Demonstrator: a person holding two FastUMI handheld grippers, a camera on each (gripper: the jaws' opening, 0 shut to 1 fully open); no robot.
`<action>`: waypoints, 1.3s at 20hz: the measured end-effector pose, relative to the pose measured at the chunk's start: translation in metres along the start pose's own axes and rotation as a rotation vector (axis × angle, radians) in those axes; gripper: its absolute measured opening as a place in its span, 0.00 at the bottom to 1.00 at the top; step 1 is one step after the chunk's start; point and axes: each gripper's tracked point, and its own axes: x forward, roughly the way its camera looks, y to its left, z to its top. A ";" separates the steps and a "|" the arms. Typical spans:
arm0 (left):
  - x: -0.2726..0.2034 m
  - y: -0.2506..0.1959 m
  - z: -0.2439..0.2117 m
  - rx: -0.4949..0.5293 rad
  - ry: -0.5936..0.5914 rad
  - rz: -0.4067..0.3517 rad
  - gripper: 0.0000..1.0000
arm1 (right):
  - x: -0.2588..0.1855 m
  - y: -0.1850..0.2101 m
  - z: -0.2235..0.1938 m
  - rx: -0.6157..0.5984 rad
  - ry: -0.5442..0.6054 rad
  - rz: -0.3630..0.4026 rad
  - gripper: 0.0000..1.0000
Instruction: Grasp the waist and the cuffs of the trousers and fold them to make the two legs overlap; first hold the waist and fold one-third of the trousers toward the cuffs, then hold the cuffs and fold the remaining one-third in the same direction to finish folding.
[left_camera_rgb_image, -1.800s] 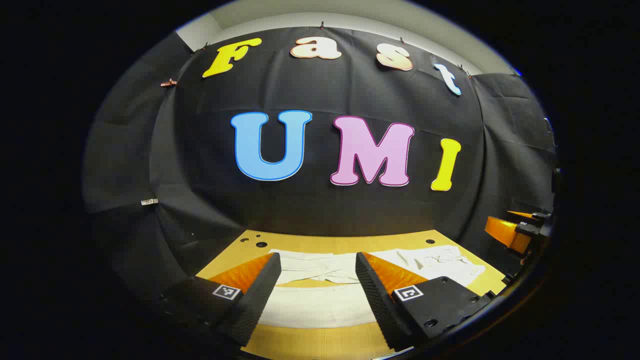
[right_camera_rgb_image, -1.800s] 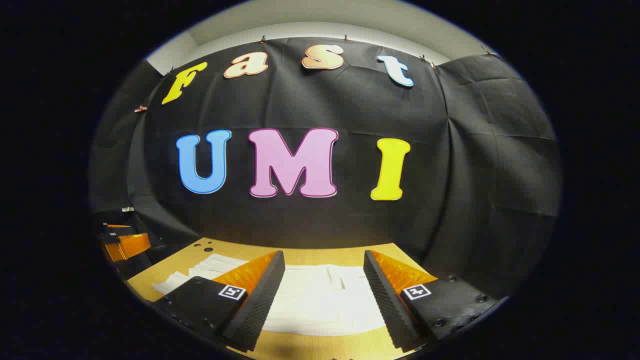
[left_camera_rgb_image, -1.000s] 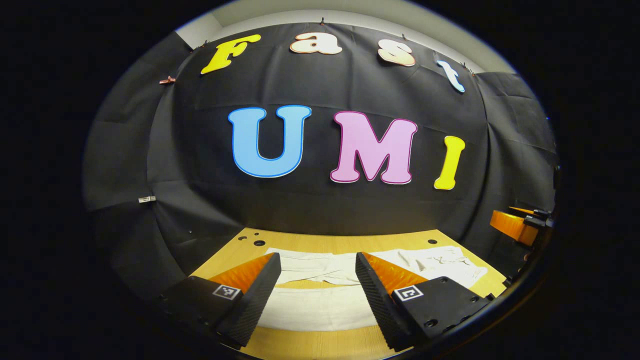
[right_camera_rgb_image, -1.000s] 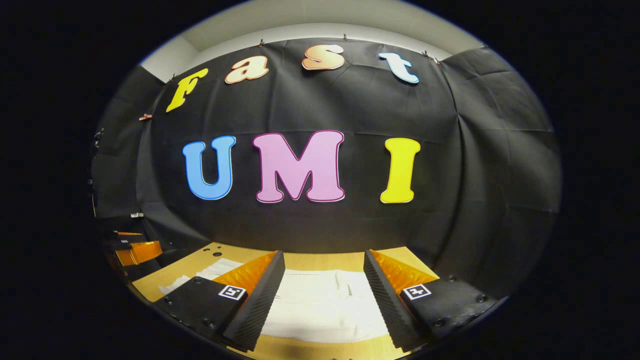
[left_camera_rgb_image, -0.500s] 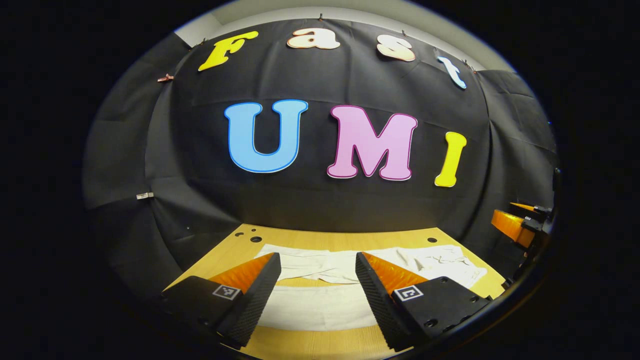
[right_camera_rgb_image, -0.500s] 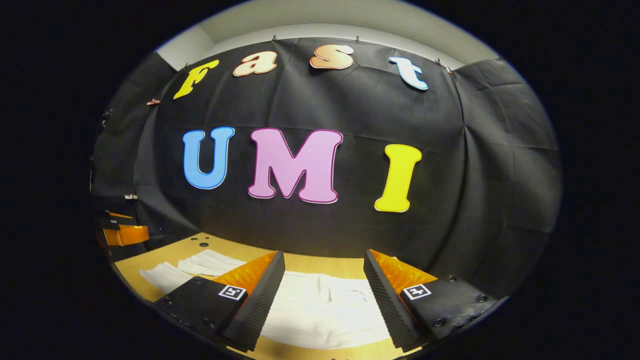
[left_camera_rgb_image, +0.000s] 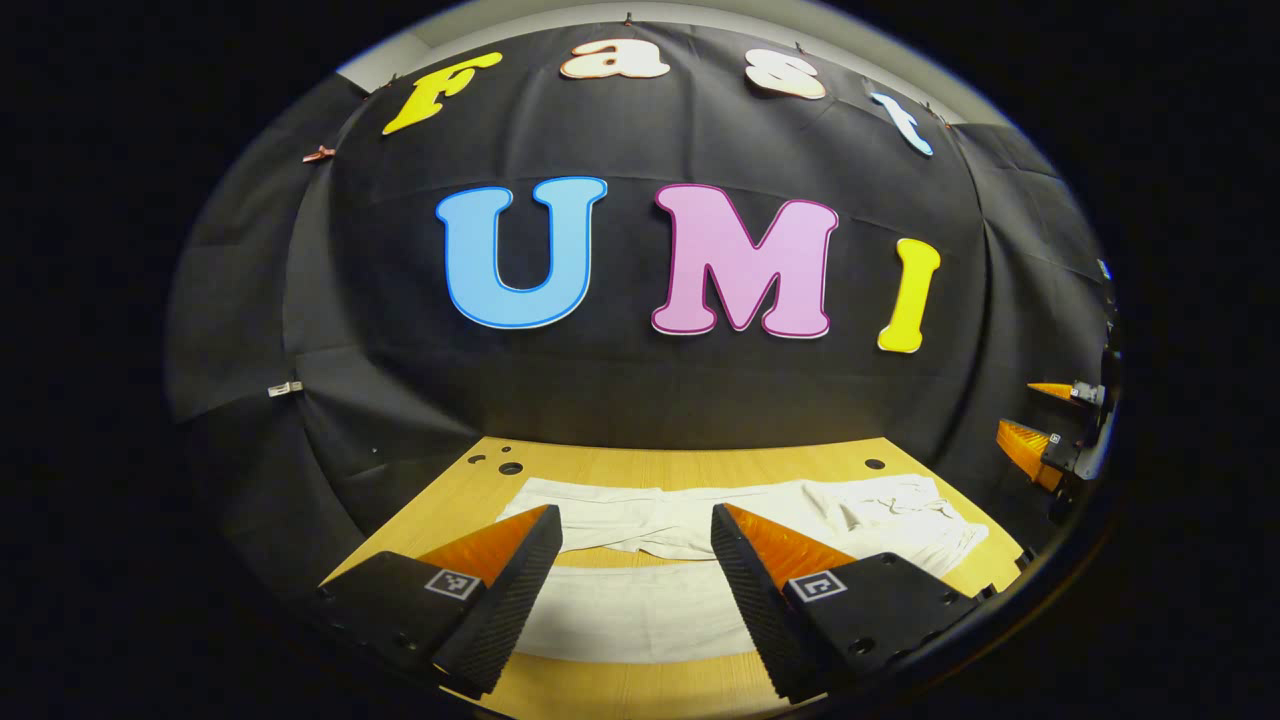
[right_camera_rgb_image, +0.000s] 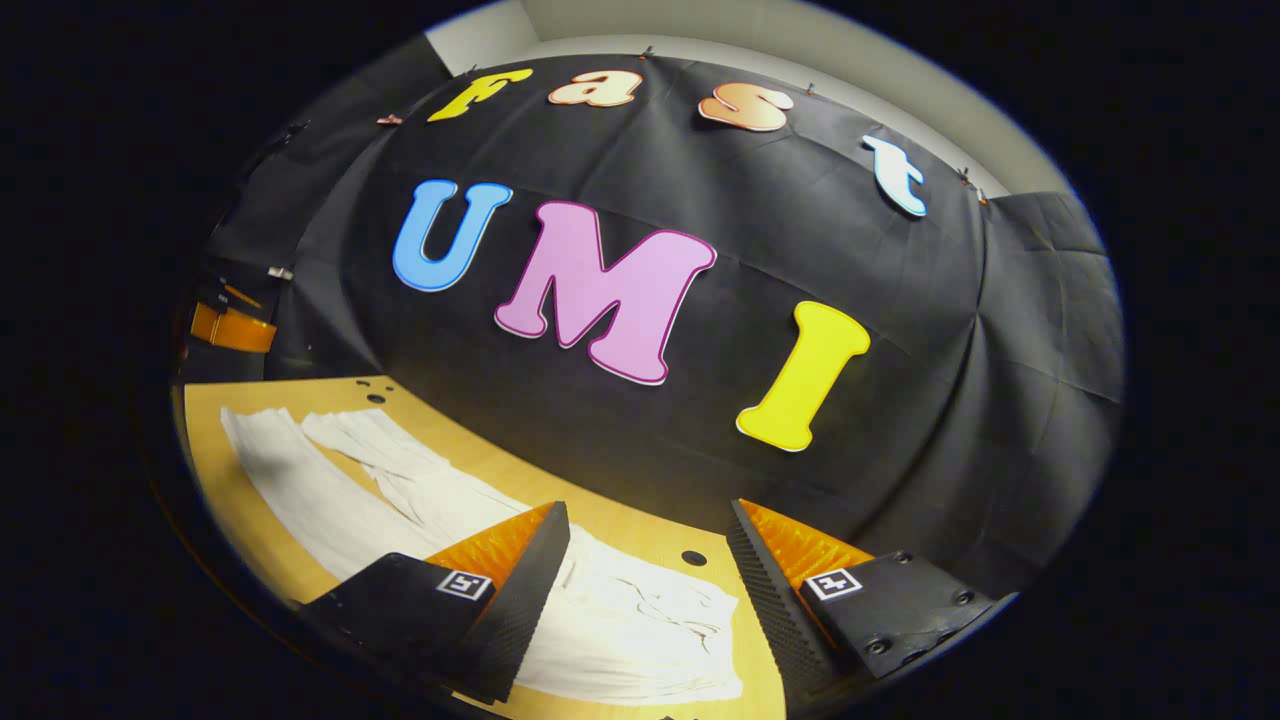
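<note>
Hovering wide apart, the left tool and right tool are hanging over white trousers lying on the desk.

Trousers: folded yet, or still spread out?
Spread. The trousers lie flat on the table with both legs side by side, not overlapped. Both grippers, left and right, are open above the cloth.

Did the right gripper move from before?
Yes. The right gripper tilted and swung rightward: the booth wall now slants, and the white cloth trousers slid left beside the wooden table.
</note>
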 end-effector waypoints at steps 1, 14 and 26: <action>0.000 0.003 -0.004 0.018 0.006 0.001 0.96 | 0.002 -0.006 -0.012 -0.056 0.017 0.019 0.98; 0.011 0.010 -0.047 0.044 0.097 0.023 0.98 | -0.016 -0.029 -0.206 -0.644 0.287 0.355 0.98; 0.010 0.038 -0.077 0.003 0.186 0.123 0.98 | -0.029 -0.062 -0.331 -0.886 0.494 0.544 0.98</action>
